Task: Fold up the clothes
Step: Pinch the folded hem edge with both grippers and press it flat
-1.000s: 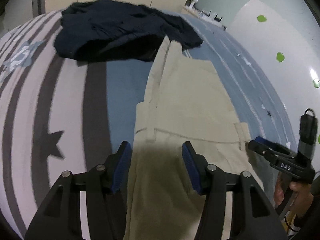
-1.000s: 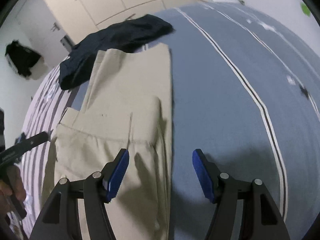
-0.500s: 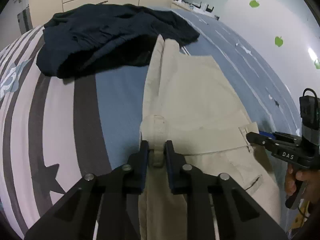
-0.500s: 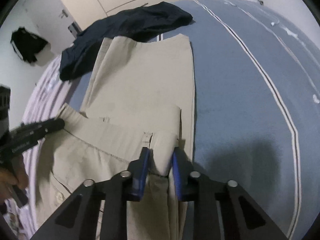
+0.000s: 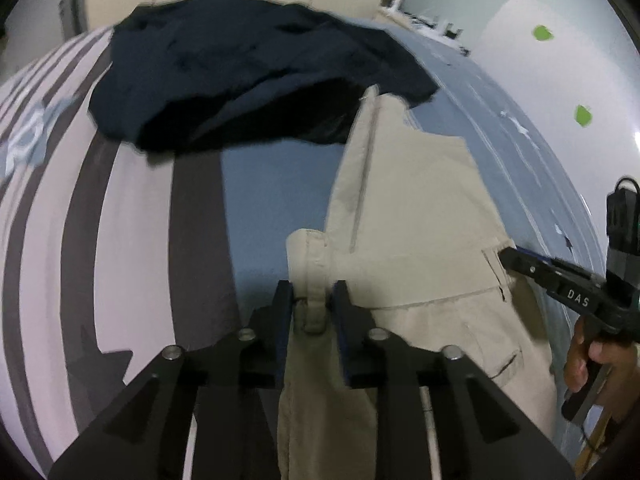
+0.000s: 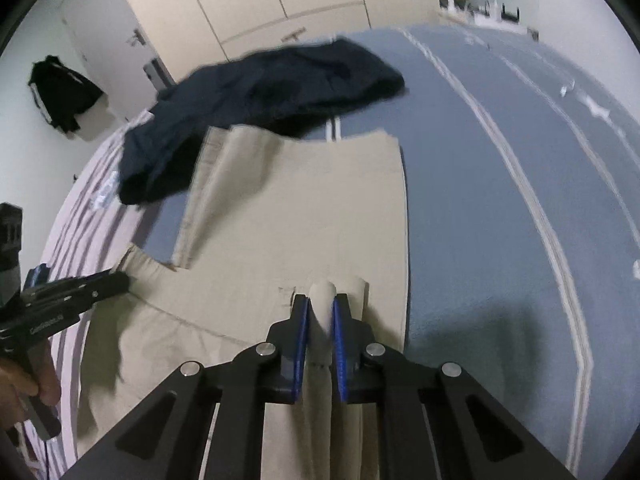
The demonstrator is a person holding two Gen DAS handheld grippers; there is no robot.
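On bed, both hand-held grippers [image 5: 311, 308] [image 6: 321, 316] now seemingly pinch trousers [image 5: 404, 216] waistband.

A blue bed cover with thin pale lines [image 6: 500, 208] spreads over the right side of the bed. On the left it meets a pink bedsheet with broad grey stripes and a grey star [image 5: 60, 280]. Beyond the far end of the bed stand tall cream wardrobe doors with small handles [image 6: 280, 4]. A black bag [image 6: 60, 96] hangs on the white wall at far left. Small green leaf-shaped stickers [image 5: 542, 33] dot the white wall on the right. At the far right corner sit some white objects [image 6: 484, 12], too blurred to identify, perhaps on a low shelf.
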